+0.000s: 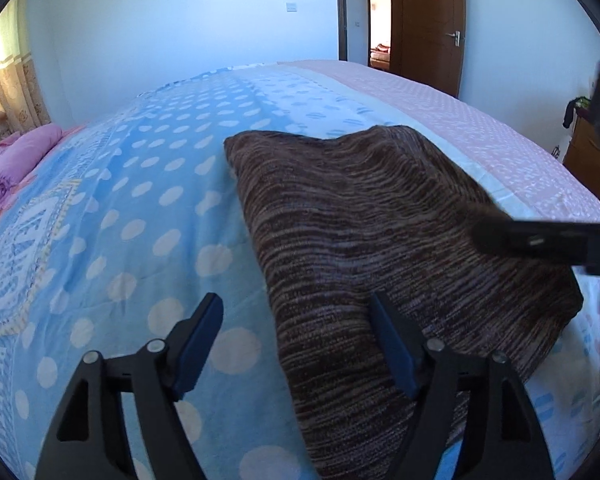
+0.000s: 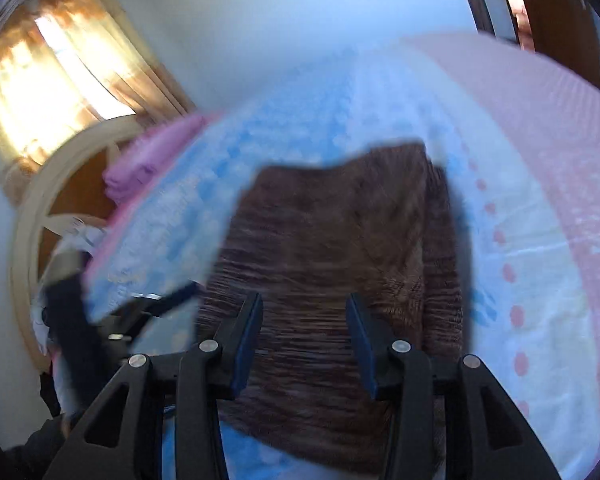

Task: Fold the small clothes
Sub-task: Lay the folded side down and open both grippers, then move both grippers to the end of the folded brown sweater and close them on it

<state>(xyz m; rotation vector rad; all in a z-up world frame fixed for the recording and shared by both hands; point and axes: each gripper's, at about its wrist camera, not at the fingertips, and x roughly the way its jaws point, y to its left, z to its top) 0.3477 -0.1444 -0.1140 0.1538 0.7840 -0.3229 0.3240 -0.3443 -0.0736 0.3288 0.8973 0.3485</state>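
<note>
**Brown knit lies folded on the bed, both grippers let go**

Nearest the left wrist camera, the left gripper (image 1: pixel 296 344) stands released, its jaws wide apart over the bedspread with nothing clamped: one blue pad hangs above the polka-dot cover, the other above the near left edge of the brown knit garment (image 1: pixel 380 240). In the right wrist view the right gripper (image 2: pixel 305 344) is likewise unclenched, jaws part-way open and hovering over the garment's near end; no cloth sits between the pads, though blur softens the detail.

The garment rests as a compact, roughly rectangular bundle on the blue dotted bedspread (image 1: pixel 140 208), nearer the bed's right side, where a pink sheet (image 1: pixel 480 128) begins. Judging by the tidy outline and doubled thickness, the main folds look done; what may remain is a final fold or a smoothing, and that cannot be settled from here.

Room to move is generous: open bedspread lies to the left of the garment and beyond its far edge. A pink quilt (image 1: pixel 16 160) sits well apart at the far left corner. Beyond the bed stand a wall and a wooden door (image 1: pixel 428 28)
</note>
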